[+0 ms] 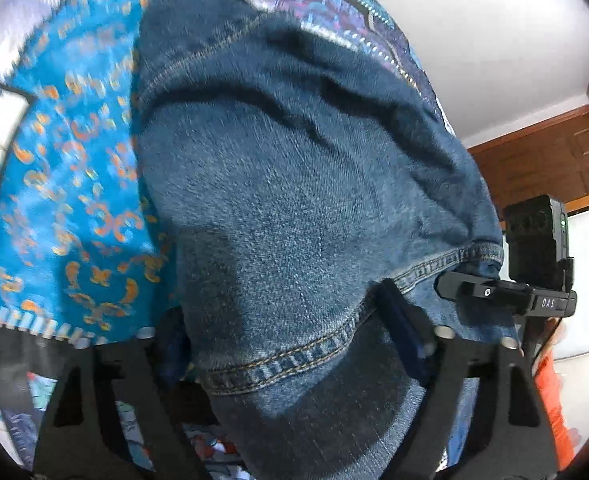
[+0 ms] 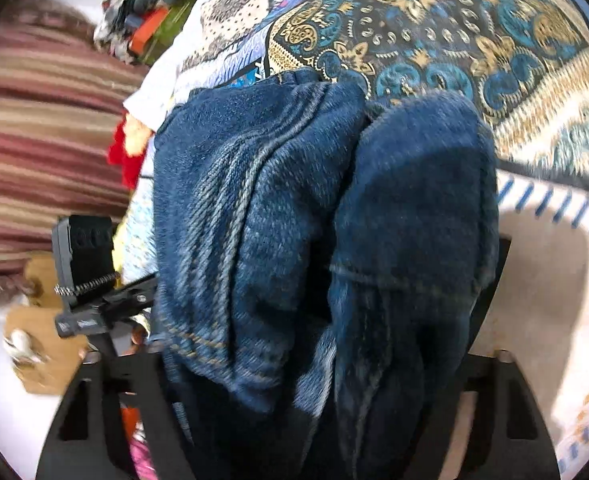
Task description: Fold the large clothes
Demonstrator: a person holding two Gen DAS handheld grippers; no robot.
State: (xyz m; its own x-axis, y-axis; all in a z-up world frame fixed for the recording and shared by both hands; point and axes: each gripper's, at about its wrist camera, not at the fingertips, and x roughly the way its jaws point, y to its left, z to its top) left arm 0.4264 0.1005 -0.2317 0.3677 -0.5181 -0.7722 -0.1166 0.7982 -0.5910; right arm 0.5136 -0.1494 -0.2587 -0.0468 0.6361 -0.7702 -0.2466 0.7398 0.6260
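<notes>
A pair of dark blue denim jeans [image 1: 294, 184] fills the left wrist view, its stitched hem edge running between the black fingers. My left gripper [image 1: 286, 344] is shut on the hem and holds the cloth lifted over the bed. In the right wrist view the jeans [image 2: 318, 220] bunch in thick folds between the fingers. My right gripper [image 2: 322, 360] is shut on that bunched denim. The right gripper's black body [image 1: 506, 292] shows at the right edge of the left wrist view, touching the same hem. The left gripper's body [image 2: 94, 304] shows at left in the right wrist view.
A patchwork bedspread with blue, orange and gold patterns [image 1: 70, 184] lies under the jeans [image 2: 474, 40]. A striped reddish blanket [image 2: 42, 140] and a heap of clothes [image 2: 142, 16] sit at left. White wall and wooden furniture [image 1: 550, 160] stand at right.
</notes>
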